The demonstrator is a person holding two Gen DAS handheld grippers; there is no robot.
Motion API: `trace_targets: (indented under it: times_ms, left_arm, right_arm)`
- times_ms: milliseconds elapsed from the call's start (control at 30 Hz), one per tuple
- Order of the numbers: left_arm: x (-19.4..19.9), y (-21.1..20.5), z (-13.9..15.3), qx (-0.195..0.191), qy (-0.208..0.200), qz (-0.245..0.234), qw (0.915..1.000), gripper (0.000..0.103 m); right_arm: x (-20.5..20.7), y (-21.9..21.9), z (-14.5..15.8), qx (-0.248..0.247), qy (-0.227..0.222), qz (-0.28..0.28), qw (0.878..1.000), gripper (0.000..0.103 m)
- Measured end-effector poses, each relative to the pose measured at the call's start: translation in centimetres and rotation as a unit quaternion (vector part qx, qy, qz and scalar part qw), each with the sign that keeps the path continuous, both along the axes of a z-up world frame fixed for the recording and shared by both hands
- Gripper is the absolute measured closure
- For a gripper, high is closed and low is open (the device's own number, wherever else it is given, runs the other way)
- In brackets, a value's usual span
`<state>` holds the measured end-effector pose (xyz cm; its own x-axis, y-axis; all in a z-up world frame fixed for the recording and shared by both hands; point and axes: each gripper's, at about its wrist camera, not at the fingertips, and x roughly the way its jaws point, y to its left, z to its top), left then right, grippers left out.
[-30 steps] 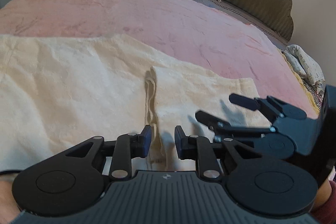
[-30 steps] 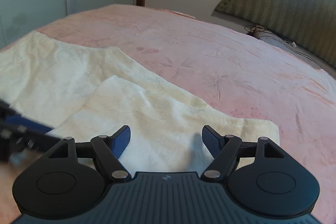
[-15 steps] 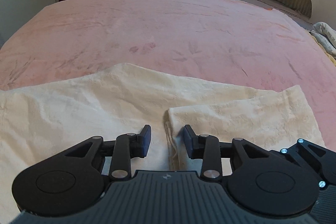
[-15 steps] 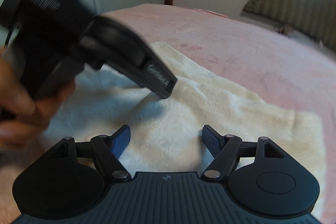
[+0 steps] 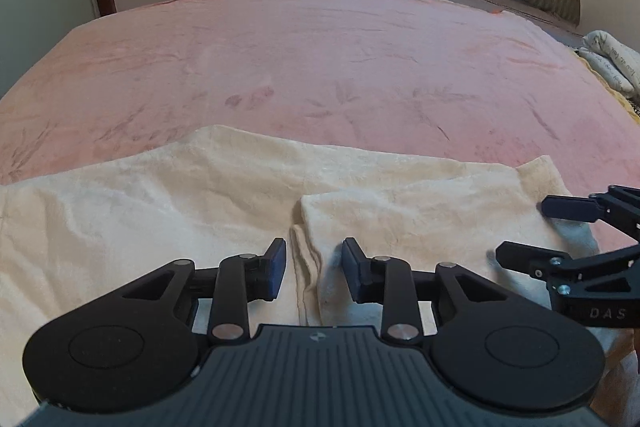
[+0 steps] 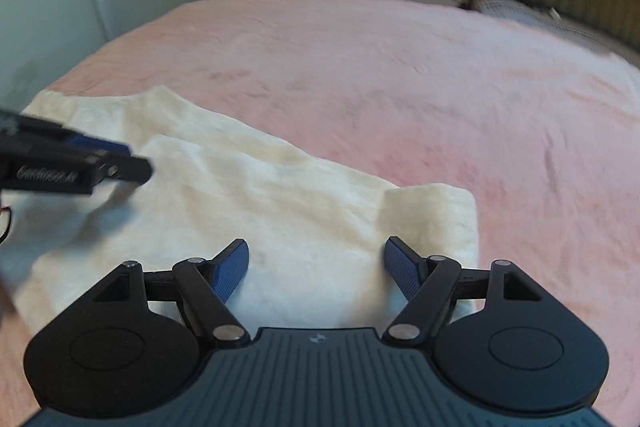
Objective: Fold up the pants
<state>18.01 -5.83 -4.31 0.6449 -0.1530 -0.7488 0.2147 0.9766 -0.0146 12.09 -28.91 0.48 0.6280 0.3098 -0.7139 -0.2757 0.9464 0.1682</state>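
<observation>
Left gripper (image 5: 314, 269): jaws just been opening, apart astride folded hem ridge of cream pants (image 5: 400, 219), pads clear. Right gripper (image 6: 316, 265) wide apart, empty, above corner. Pinch both layers before lifting.

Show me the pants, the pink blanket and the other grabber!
pants (image 5: 168, 211), left wrist view, flat cream cloth left of the fold.
blanket (image 5: 320, 59), left wrist view, bare pink middle.
right gripper (image 5: 520, 231), left wrist view, gap between its black fingertips.

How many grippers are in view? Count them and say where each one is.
2. The left gripper hangs open over the near folded edge of the cream pants. The right gripper hangs open over their right end. Neither holds cloth.
</observation>
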Motion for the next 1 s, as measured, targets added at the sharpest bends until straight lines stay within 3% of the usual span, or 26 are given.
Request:
trace_targets:
  times_ms: [133, 200, 300, 367, 500, 667, 800, 867, 1000]
  left_arm:
    - [-1.0, 0.7, 0.5, -0.009, -0.001, 0.0, 1.0, 0.064]
    - [-1.8, 0.9, 0.7, -0.007, -0.002, -0.002, 1.0, 0.062]
    - [-2.5, 0.8, 0.0, 0.007, 0.006, -0.018, 0.9998, 0.045]
    - [-3.2, 1.0, -0.1, 0.019, 0.001, -0.017, 0.9997, 0.041]
    - [-4.6, 2.4, 0.5, 0.005, -0.006, -0.009, 0.9999, 0.038]
    - [-6.0, 4.4, 0.3, 0.016, -0.014, 0.011, 0.9997, 0.037]
    - [-7.0, 7.0, 0.5, 0.008, -0.026, 0.046, 0.9986, 0.035]
    - [-7.0, 8.7, 0.5, 0.001, -0.032, 0.072, 0.9969, 0.028]
    - [-6.7, 10.6, -0.3, 0.011, -0.022, 0.1, 0.9947, 0.028]
  right_arm:
    - [-3.8, 2.4, 1.9, -0.055, -0.051, 0.027, 0.997, 0.027]
    - [-5.2, 3.4, 2.0, -0.059, -0.053, 0.052, 0.996, 0.027]
    - [-5.5, 4.5, 0.5, -0.067, -0.025, 0.084, 0.994, 0.025]
    - [-5.7, 4.4, 0.2, -0.056, -0.023, 0.056, 0.997, 0.021]
    - [-7.1, 5.5, 1.4, -0.066, -0.065, 0.055, 0.994, 0.021]
    - [-6.9, 6.4, 0.3, -0.061, -0.042, 0.064, 0.995, 0.021]
    - [-7.8, 8.1, 1.7, -0.094, -0.087, 0.064, 0.99, 0.02]
    - [-7.7, 8.8, 2.1, -0.069, -0.098, 0.083, 0.989, 0.02]
    - [-7.1, 9.5, 0.5, -0.059, -0.077, 0.085, 0.992, 0.02]
